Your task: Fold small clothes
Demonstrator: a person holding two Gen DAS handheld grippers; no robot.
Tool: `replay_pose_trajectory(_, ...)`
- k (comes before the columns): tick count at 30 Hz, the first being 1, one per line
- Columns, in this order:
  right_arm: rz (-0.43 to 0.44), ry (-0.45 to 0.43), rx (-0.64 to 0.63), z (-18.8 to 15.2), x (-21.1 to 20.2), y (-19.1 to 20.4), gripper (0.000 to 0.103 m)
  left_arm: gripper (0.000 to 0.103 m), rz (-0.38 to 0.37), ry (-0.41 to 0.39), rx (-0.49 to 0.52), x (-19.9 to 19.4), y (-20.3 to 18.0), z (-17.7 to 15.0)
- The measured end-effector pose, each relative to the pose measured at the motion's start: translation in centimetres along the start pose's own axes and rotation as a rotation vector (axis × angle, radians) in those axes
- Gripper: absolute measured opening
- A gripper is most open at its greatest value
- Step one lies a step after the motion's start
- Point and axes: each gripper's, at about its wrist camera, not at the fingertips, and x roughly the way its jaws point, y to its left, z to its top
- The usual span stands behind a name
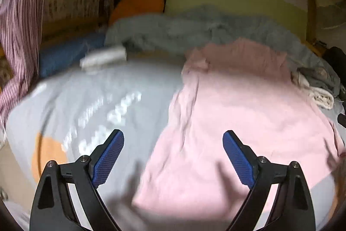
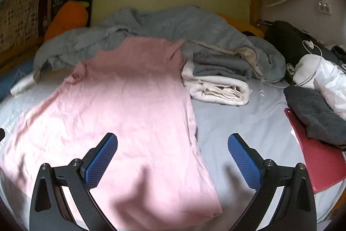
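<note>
A pink T-shirt (image 2: 129,101) lies spread flat on the pale grey bed sheet (image 2: 244,122), neck end away from me. It also shows in the left wrist view (image 1: 237,112), filling the right half. My left gripper (image 1: 173,155) is open and empty, hovering above the shirt's left edge and hem. My right gripper (image 2: 173,157) is open and empty, hovering above the shirt's right edge near the hem. Neither gripper touches the cloth. The left wrist view is motion-blurred.
A rumpled grey-blue blanket (image 2: 164,25) lies behind the shirt. Folded grey and cream clothes (image 2: 218,81) sit right of it. A dark grey cloth (image 2: 313,112) on a red flat item (image 2: 320,159) lies far right. An orange plush (image 2: 67,18) leans at the back left.
</note>
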Motion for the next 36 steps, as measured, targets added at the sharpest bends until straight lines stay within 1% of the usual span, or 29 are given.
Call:
replay_pose_trajectory(1, 0.0, 0.015, -0.019, -0.2, 0.0, -0.1, 0.102, 0.086, -0.018, 0.03, -0.054, 0.2, 0.7, -0.8)
replay_pose_trajectory(2, 0.016, 0.023, -0.026, -0.4, -0.1, -0.3, 0.102, 0.078, -0.05, 0.05, -0.109, 0.2, 1.2, -1.4)
replay_pose_trajectory(3, 0.031, 0.032, -0.023, -0.5, -0.2, -0.6, 0.102, 0.073, -0.08, 0.068, -0.14, 0.2, 1.5, -1.8)
replay_pose_trajectory(4, 0.046, 0.041, -0.012, -0.7, -0.3, -1.0, 0.102, 0.071, -0.091, 0.079, -0.146, 0.2, 1.6, -1.9)
replay_pose_trajectory(6, 0.09, 0.045, 0.05, -1.1, -0.8, -2.9, 0.102, 0.057, -0.079, 0.07, -0.123, 0.0, 1.5, -2.0)
replay_pose_trajectory(8, 0.112, 0.041, 0.09, -1.3, -1.2, -4.4, 0.102, 0.051, -0.067, 0.069, -0.108, -0.2, 1.5, -1.9)
replay_pose_trajectory(9, 0.12, 0.043, 0.111, -1.6, -1.3, -5.3, 0.099, 0.051, -0.063, 0.068, -0.108, -0.2, 1.6, -2.0)
replay_pose_trajectory(11, 0.147, 0.065, 0.131, -1.9, -1.2, -6.1, 0.098, 0.051, -0.05, 0.07, -0.103, -0.4, 1.6, -2.3)
replay_pose_trajectory(12, 0.165, 0.087, 0.14, -2.3, -1.1, -6.5, 0.094, 0.051, -0.04, 0.079, -0.096, -0.3, 1.5, -2.4)
replay_pose_trajectory(13, 0.168, 0.103, 0.141, -2.6, -1.0, -6.7, 0.089, 0.051, -0.028, 0.092, -0.09, -0.1, 1.6, -2.4)
replay_pose_trajectory(14, 0.167, 0.131, 0.134, -3.4, -0.8, -6.7, 0.086, 0.051, -0.023, 0.104, -0.088, 0.0, 1.6, -2.4)
replay_pose_trajectory(16, 0.182, 0.171, 0.108, -4.6, -0.6, -6.2, 0.074, 0.051, -0.009, 0.118, -0.086, 0.5, 1.6, -2.6)
replay_pose_trajectory(18, 0.202, 0.208, 0.058, -5.9, -0.2, -5.0, 0.068, 0.051, 0.039, 0.12, -0.058, 1.0, 1.2, -2.7)
replay_pose_trajectory(20, 0.188, 0.214, 0.004, -6.1, 0.1, -4.1, 0.06, 0.051, 0.05, 0.129, -0.024, 1.4, 0.7, -2.7)
replay_pose_trajectory(21, 0.159, 0.204, -0.025, -6.2, 0.1, -3.6, 0.054, 0.051, 0.056, 0.138, -0.022, 1.6, 0.6, -2.8)
replay_pose_trajectory(22, 0.13, 0.194, -0.037, -6.2, 0.1, -3.6, 0.051, 0.052, 0.056, 0.146, -0.032, 1.8, 0.8, -2.8)
replay_pose_trajectory(23, 0.12, 0.189, -0.035, -6.2, 0.2, -3.7, 0.05, 0.053, 0.051, 0.15, -0.047, 1.8, 1.1, -2.9)
replay_pose_trajectory(24, 0.111, 0.186, -0.019, -6.2, 0.2, -4.0, 0.044, 0.053, 0.046, 0.154, -0.063, 1.9, 1.4, -2.9)
replay_pose_trajectory(25, 0.121, 0.191, 0.0, -6.2, 0.4, -4.3, 0.038, 0.054, 0.05, 0.156, -0.087, 1.9, 1.8, -2.9)
replay_pose_trajectory(27, 0.178, 0.203, 0.007, -6.0, 0.4, -4.3, 0.037, 0.054, 0.056, 0.148, -0.122, 1.8, 2.5, -2.8)
replay_pose_trajectory(28, 0.198, 0.203, -0.01, -5.9, 0.3, -4.1, 0.035, 0.054, 0.061, 0.143, -0.127, 1.8, 2.6, -2.9)
replay_pose_trajectory(29, 0.172, 0.187, -0.06, -5.8, -0.2, -3.4, 0.034, 0.055, 0.065, 0.141, -0.128, 1.7, 2.8, -2.8)
replay_pose_trajectory(30, 0.116, 0.173, -0.092, -5.7, -0.2, -3.2, 0.033, 0.055, 0.069, 0.143, -0.127, 1.7, 2.9, -2.9)
replay_pose_trajectory(31, 0.05, 0.163, -0.113, -5.6, -0.1, -3.1, 0.033, 0.055, 0.069, 0.145, -0.126, 1.7, 2.9, -2.9)
replay_pose_trajectory(32, -0.044, 0.168, -0.1, -5.6, 0.2, -3.8, 0.032, 0.055, 0.07, 0.146, -0.125, 1.6, 2.9, -3.0)
replay_pose_trajectory(34, -0.084, 0.172, -0.014, -5.5, 0.5, -5.8, 0.032, 0.057, 0.076, 0.146, -0.12, 1.3, 2.7, -3.2)
replay_pose_trajectory(35, -0.076, 0.168, 0.051, -5.4, 0.3, -7.3, 0.032, 0.062, 0.079, 0.146, -0.118, 1.1, 2.7, -3.3)
replay_pose_trajectory(36, -0.042, 0.152, 0.127, -5.3, -0.2, -8.9, 0.032, 0.066, 0.073, 0.141, -0.121, 0.9, 2.7, -3.4)
